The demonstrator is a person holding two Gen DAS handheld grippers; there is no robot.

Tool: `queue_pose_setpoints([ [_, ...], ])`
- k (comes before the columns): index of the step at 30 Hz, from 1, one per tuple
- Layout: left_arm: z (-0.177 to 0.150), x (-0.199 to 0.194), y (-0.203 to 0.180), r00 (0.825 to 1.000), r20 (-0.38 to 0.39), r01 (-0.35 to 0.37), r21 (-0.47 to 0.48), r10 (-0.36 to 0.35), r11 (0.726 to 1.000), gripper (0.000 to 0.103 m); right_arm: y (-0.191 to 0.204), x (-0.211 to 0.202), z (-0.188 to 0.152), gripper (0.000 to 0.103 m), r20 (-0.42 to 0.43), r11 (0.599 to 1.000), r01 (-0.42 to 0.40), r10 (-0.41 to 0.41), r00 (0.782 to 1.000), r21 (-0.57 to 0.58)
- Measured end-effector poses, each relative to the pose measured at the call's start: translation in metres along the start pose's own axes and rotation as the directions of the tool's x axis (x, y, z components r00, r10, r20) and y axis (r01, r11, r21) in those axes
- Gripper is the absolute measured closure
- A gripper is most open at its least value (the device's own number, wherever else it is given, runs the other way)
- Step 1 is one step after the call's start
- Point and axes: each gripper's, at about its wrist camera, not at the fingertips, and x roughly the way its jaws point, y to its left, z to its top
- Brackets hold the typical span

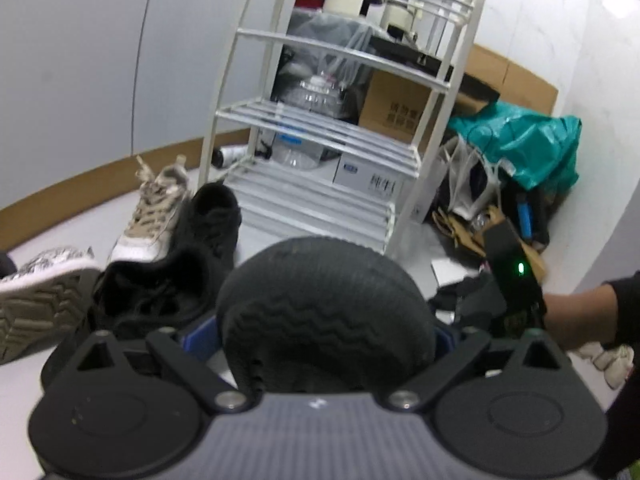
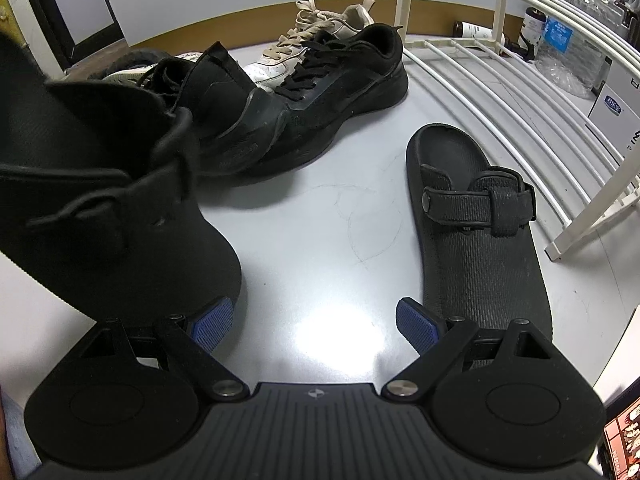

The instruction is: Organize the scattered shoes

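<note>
Gripping a black sandal (image 1: 326, 312) by its end, sole side toward the camera, the left gripper (image 1: 320, 344) has its fingers closed on it, raised before the white shoe rack (image 1: 332, 128). Black sneakers (image 2: 320, 92) and a beige lace-up sneaker (image 2: 320, 28) crowd the floor (image 2: 320, 240) beside the rack. The right gripper (image 2: 316, 324) hovers with fingers spread wide and empty, just beside the second black sandal (image 2: 476, 232), which lies strap-up, its long axis running away from the camera alongside the rack.
</note>
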Motion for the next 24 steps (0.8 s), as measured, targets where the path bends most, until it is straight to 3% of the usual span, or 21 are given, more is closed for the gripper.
queue_pose_setpoints([
  [4,0.001,-0.026,0.008,0.994,-0.021,-0.103,0.004,0.103,0.995,0.002,0.0,0.0,-0.002,0.011,-0.002,1.0,-0.001,0.001,1.0,-0.002],
  [11,-0.01,-0.056,0.03,0.983,-0.043,-0.184,-0.097,0.181,0.978,0.001,0.005,0.0,-0.006,0.011,-0.007,1.0,-0.021,0.021,1.0,-0.011],
  [24,-0.044,-0.067,0.037,0.966,-0.134,-0.241,-0.167,0.22,0.956,0.001,0.034,0.002,-0.012,0.011,-0.034,0.997,-0.077,0.076,0.997,-0.022],
])
